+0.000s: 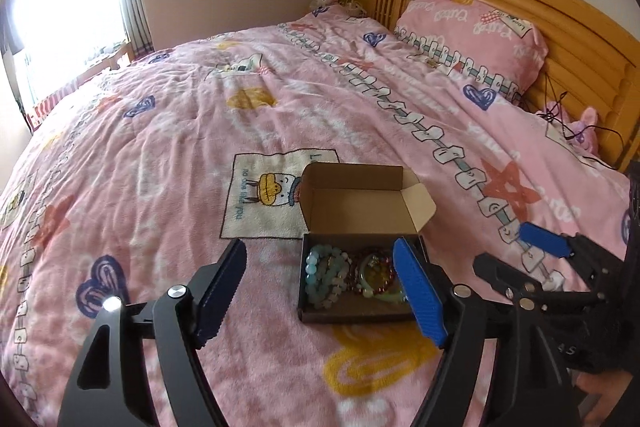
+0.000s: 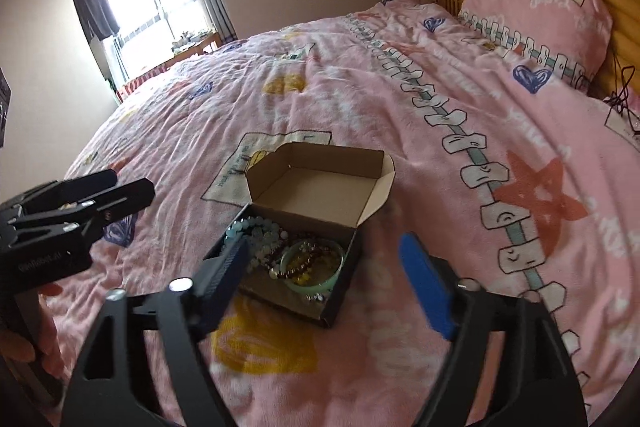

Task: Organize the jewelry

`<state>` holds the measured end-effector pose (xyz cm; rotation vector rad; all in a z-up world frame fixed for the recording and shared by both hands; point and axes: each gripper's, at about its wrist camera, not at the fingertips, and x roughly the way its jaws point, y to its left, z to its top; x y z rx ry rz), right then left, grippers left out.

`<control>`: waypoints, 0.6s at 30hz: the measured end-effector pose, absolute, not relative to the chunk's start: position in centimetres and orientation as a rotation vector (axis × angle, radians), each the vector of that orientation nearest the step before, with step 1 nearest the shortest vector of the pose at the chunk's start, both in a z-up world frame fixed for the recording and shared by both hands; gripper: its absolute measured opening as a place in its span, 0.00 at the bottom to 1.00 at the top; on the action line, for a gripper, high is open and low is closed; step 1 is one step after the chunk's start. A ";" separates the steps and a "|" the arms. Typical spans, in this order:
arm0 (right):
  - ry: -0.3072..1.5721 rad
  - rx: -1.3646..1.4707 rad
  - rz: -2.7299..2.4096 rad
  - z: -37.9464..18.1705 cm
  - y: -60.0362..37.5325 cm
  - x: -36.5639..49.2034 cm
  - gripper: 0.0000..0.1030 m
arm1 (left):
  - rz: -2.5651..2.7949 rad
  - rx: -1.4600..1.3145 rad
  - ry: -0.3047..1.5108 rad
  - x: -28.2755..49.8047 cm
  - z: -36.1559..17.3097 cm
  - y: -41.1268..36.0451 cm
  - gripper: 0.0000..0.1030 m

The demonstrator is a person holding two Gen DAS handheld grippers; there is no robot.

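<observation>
Jewelry (image 2: pixel 288 255) looks already gathered, since both the left gripper (image 1: pixel 320 291) and right gripper (image 2: pixel 324 283) hang wide and empty just before the cardboard box (image 1: pixel 360 311) where the bracelets lie heaped, its lid unshut.

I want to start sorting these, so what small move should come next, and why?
Probably lower the open right gripper into the box onto the green bangle. It lies on top near the box's front right corner, both grippers are empty, and the lid stands open, so nothing blocks it.
</observation>
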<state>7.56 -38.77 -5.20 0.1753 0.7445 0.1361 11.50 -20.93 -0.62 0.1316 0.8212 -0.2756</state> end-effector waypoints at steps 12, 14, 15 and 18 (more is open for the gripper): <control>0.806 -0.094 0.072 -2.6 -35.7 2.8 0.93 | -0.299 0.103 0.794 7.2 2.1 -18.3 0.94; 0.802 -0.090 0.065 -2.2 -35.5 2.0 0.93 | -0.297 0.108 0.795 6.8 2.4 -18.1 0.94; 0.799 -0.086 0.064 -2.1 -35.5 1.6 0.93 | -0.296 0.108 0.794 6.5 2.5 -18.0 0.94; 0.803 -0.042 0.080 -2.7 -36.0 0.4 0.93 | -0.292 0.132 0.802 5.8 2.7 -18.1 0.94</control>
